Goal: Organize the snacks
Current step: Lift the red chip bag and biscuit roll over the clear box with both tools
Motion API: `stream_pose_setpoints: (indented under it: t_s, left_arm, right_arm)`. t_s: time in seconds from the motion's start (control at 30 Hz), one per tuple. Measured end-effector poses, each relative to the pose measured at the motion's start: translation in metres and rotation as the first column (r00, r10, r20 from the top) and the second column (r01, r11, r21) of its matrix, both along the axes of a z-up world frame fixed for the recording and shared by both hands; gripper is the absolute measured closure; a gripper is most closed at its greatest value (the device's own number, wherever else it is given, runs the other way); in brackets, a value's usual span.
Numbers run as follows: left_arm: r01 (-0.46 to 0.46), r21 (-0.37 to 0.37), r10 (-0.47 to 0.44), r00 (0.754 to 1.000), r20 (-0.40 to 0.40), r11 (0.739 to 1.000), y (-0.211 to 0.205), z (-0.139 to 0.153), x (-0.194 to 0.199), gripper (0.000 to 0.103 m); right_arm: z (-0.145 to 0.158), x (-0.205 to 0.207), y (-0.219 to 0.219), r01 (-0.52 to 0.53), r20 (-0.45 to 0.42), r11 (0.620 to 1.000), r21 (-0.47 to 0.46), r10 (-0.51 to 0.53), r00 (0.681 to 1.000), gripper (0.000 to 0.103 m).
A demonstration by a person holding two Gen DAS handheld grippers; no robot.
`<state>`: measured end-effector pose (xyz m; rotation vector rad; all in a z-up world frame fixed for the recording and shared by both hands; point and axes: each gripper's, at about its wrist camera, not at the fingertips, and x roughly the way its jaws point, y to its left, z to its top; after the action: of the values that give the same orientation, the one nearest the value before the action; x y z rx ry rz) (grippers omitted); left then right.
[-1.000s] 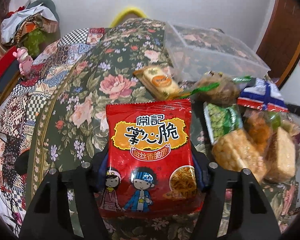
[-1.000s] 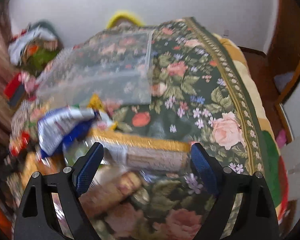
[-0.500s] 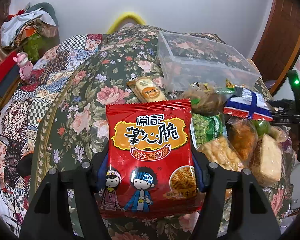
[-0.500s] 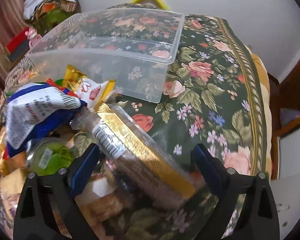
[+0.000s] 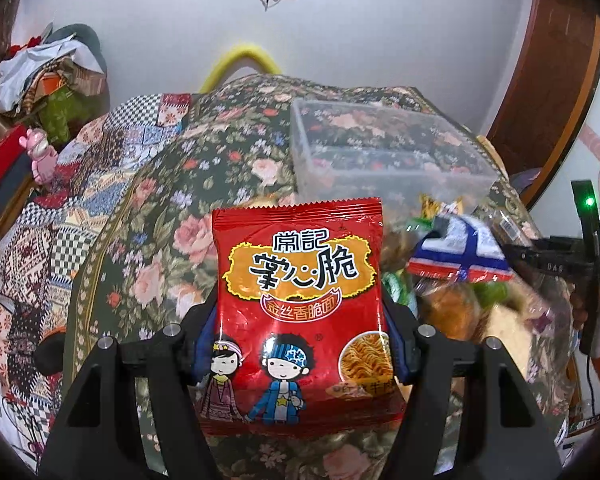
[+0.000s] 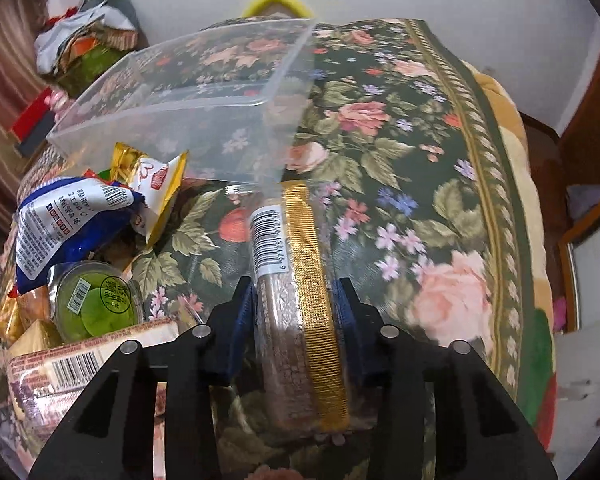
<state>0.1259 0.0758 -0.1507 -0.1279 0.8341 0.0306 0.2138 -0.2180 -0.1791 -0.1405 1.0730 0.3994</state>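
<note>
A red noodle snack bag (image 5: 300,304) is held upright between the two blue pads of the left gripper (image 5: 298,340), which is closed on its lower sides. Behind and below it, a flowered cloth (image 5: 160,232) is spread over the bed. To the right of the red bag, a clear plastic box (image 5: 380,160) is seen resting on the cloth, near the far edge. Just in front of the box, a heap of snacks is piled, with a blue and white bag (image 5: 460,256) on top. In the right wrist view, the same clear plastic box (image 6: 188,112) is seen at the upper left, and the blue and white bag (image 6: 72,220) lies below it, beside a round green cup (image 6: 96,300). A long clear pack with a gold strip (image 6: 300,312) is squeezed on edge between the pads of the right gripper (image 6: 296,320). Its far end points at the near corner of the box; whether they touch cannot be told.
</note>
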Motion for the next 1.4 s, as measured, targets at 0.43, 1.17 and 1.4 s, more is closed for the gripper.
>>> stream_pose_setpoints:
  t_s: [0.43, 1.17, 1.4]
  left_arm:
    - [0.047, 0.015, -0.048, 0.994, 0.101, 0.999, -0.019, 0.048, 0.044, 0.037]
    - [0.068, 0.054, -0.073, 0.993, 0.095, 0.996, -0.039, 0.053, 0.147, 0.037]
    - [0.073, 0.036, -0.074, 0.997, 0.033, 0.997, -0.037, 0.03, 0.181, 0.037]
  right_arm:
    - [0.055, -0.005, -0.013, 0.069, 0.129, 0.994, 0.088, -0.08, 0.988, 0.066]
    - [0.118, 0.058, 0.051, -0.015, 0.304, 0.978, 0.208, -0.05, 0.951, 0.066]
    - [0.098, 0.081, 0.072, -0.028, 0.255, 0.982, 0.188, -0.021, 0.967, 0.066]
